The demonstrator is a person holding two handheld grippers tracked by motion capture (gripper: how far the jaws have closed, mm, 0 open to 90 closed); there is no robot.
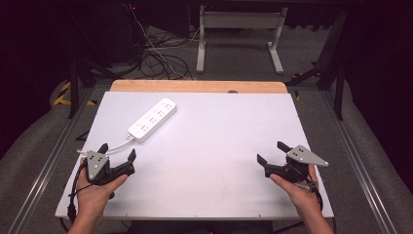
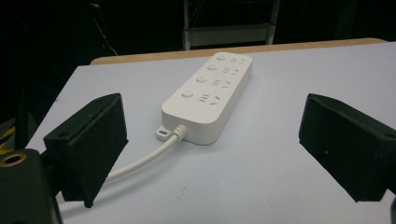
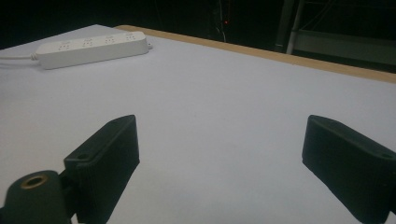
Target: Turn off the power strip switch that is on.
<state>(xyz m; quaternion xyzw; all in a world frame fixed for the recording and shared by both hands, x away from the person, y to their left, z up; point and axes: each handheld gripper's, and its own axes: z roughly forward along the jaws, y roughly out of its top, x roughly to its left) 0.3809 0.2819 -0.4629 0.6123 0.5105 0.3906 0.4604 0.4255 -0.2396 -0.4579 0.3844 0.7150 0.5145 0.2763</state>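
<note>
Nothing is gripped yet: my left gripper [image 1: 117, 155] and right gripper [image 1: 273, 152] gape wide, power strip [image 1: 152, 119] untouched at eleven o'clock.

Power strip [image 2: 208, 98] cord (end hidden).

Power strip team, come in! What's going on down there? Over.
Left gripper open, empty, nearest the strip. Right gripper open, empty, at the table's right side. White power strip lies flat, untouched, cord trailing toward the left fingers. Nothing in the way.
</note>
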